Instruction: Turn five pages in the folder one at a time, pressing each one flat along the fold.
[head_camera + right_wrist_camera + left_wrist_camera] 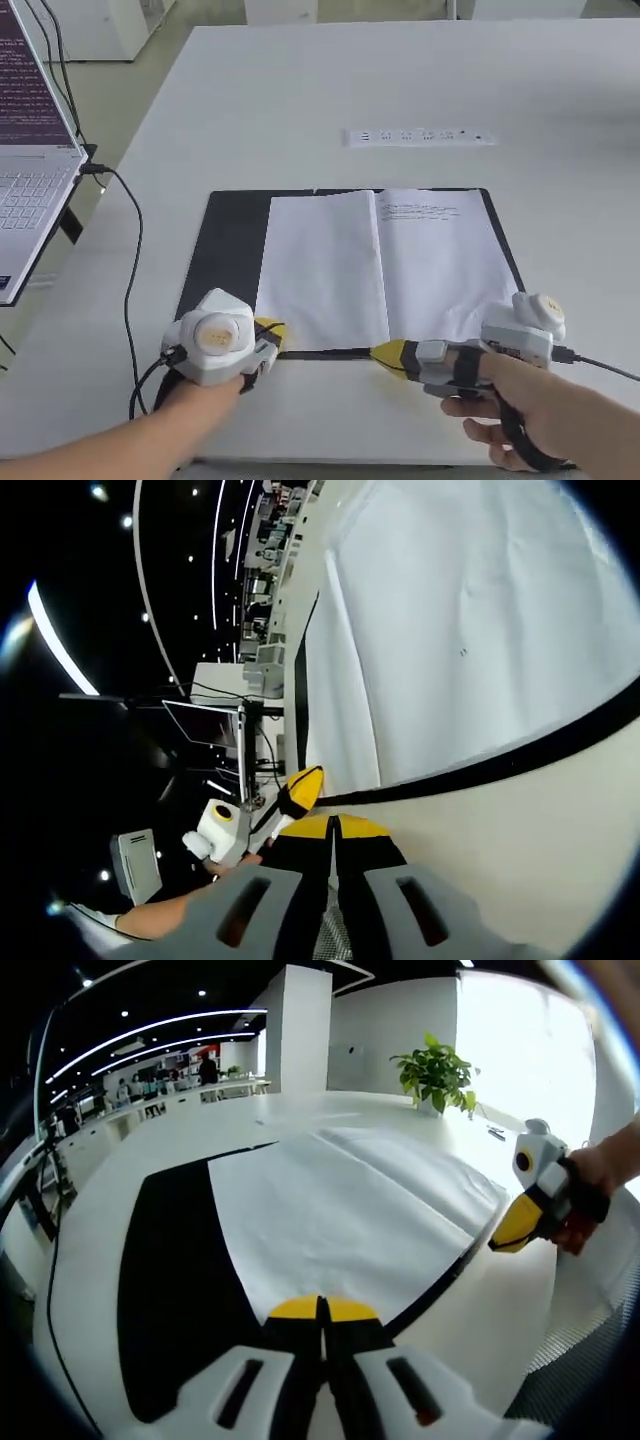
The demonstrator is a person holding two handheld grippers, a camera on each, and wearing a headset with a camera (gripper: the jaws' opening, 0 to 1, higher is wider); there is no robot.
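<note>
A black folder [230,250] lies open on the white table, with a blank left page [320,270] and a right page [445,260] printed at its top. My left gripper [272,332] is shut, its yellow tips at the front edge of the left page [330,1220]. In the left gripper view those tips [322,1308] meet just at the paper's near edge. My right gripper [385,353] is shut too, on its side just off the folder's front edge near the fold. In its own view the right gripper [333,826] points along the black edge [500,765] toward the left gripper [303,785].
An open laptop [30,170] stands at the far left with a black cable [130,280] trailing along the table beside the folder. A white power strip [420,136] lies beyond the folder. A potted plant [437,1075] stands on the table's far side.
</note>
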